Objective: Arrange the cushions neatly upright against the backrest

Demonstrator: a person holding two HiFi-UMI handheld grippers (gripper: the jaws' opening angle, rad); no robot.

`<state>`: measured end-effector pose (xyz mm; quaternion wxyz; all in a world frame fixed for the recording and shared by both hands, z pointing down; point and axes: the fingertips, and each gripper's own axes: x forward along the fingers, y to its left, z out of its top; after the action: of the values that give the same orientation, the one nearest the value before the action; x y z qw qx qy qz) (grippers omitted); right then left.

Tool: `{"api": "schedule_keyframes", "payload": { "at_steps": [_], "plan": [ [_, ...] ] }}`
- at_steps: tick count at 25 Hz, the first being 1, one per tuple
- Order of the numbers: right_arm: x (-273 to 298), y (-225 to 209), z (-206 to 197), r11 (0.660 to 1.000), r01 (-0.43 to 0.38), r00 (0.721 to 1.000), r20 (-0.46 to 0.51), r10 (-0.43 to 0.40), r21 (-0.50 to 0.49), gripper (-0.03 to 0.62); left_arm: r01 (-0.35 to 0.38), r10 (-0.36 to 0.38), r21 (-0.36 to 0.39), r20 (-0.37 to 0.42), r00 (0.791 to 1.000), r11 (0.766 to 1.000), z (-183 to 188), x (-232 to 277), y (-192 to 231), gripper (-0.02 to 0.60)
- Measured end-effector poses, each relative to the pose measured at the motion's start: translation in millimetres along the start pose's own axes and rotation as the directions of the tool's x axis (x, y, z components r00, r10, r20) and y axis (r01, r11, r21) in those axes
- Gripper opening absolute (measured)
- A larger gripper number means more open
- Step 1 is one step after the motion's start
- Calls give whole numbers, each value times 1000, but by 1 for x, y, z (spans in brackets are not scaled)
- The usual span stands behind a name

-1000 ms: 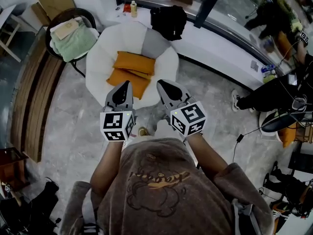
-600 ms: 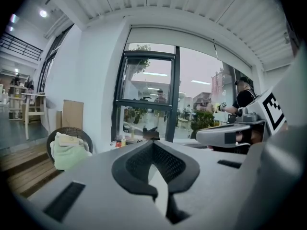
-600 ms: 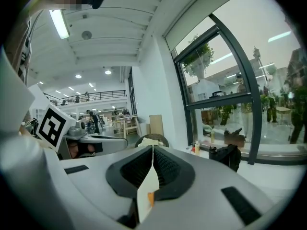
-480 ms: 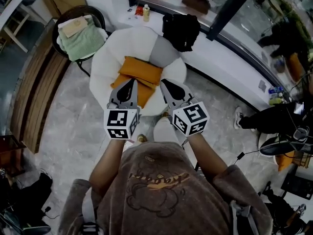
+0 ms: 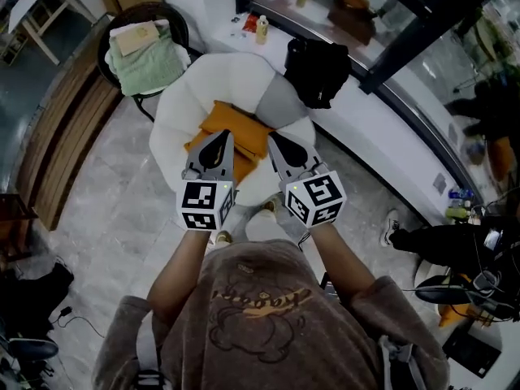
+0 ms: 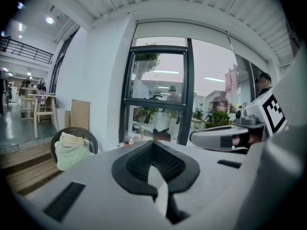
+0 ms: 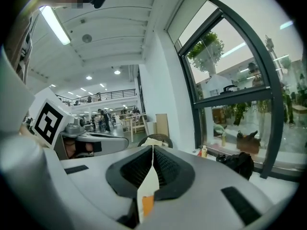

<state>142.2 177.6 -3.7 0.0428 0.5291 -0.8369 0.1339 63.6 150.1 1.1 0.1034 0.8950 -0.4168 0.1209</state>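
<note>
Left gripper [image 5: 221,139]: jaws pressed together with nothing in them, hanging over the front left of the seat in the middle of the head view, nose aimed at the top of the frame

Right gripper [image 5: 277,140]: same deal, clamped tight and empty, just beside the left one over the front right of the seat

Orange cushions [image 5: 248,130]: looks like two, lying flat and overlapping on the seat, not upright at all, and the nearer one is partly hidden under the left gripper

Grey cushion [image 5: 280,102]: propped against the backrest at the right rear, touching the orange pile

White chair [image 5: 203,75]: big round puffy one, upper middle of the head view, backrest curving round the far side

Black bag [image 5: 317,71]: slumped on the white ledge [image 5: 366,128] just past the chair, up and to the right of it

Bottle [image 5: 262,29]: small one standing on that same ledge, near the top of the frame

Wicker chair [image 5: 175,27]: upper left, well apart from the white one, with a green towel [image 5: 146,63] bundled on it

Floor [image 5: 106,218]: pale grey stone look, with a strip of wooden boards [image 5: 61,145] running down the left side

Person [image 5: 268,323]: brown top with a bear print, bottom of the frame, both forearms out to the marker cubes

Gripper views: each shows its own pads meeting at the tip, plus the other gripper off to the side
</note>
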Motion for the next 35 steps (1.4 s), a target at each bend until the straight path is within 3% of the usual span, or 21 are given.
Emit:
{"api": "schedule_keyframes", "payload": {
  "at_steps": [6,11,23,35],
  "plan": [
    [17,-30,-2,997,-80,997,-16,80,-12,21,-95,95,-19,-10,995,995,-1,32,6,5],
    [41,-39,-7,995,-103,994,-33,103,-6,21,-127,126,-37,-28,992,991,-7,45,25,5],
    [103,-52,-21,997,-71,995,-61,73,28,21,-96,94,-45,-47,995,994,-16,87,73,5],
    [176,-62,-61,999,-38,997,-71,40,21,21,-54,52,-33,-80,995,998,-60,135,132,5]
  ]
}}
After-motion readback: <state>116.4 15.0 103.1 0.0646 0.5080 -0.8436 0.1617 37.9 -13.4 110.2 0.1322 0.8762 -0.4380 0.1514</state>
